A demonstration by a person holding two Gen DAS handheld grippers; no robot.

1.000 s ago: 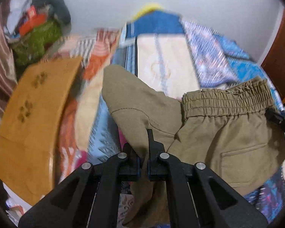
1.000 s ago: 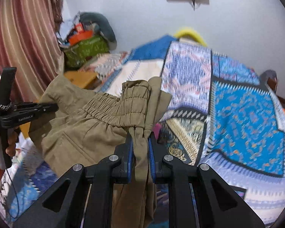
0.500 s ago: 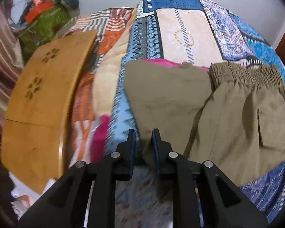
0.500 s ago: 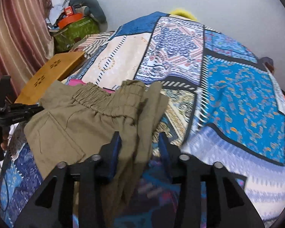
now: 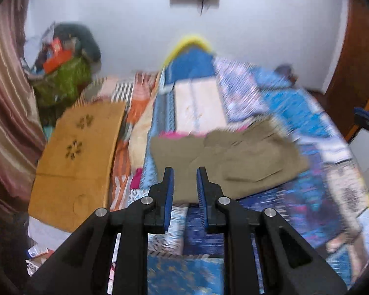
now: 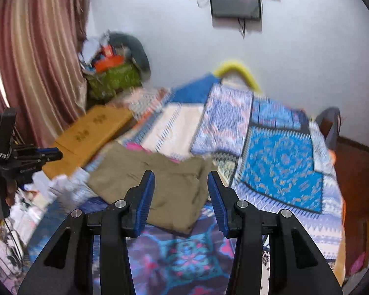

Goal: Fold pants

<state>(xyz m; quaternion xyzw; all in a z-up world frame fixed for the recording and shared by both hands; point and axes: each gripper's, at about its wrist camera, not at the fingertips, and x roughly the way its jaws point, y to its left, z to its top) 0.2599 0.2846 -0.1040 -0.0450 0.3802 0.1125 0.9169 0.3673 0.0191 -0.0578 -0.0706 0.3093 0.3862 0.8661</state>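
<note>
Khaki pants (image 5: 223, 162) lie folded on the patchwork bedspread (image 6: 283, 162), wooden board (image 5: 78, 152) beside; both claws (image 5: 184, 172) (image 6: 181, 175) released, empty.

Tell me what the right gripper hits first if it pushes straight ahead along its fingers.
Probably the pants. The right gripper is open and empty, its fingers framing the khaki fabric lying on the bedspread. Nothing shows between them, though blur leaves the depth uncertain.

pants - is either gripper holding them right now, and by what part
Neither. The left gripper and right gripper are both open with nothing between their fingers. The khaki pants lie loose on the patterned bedspread.
</note>
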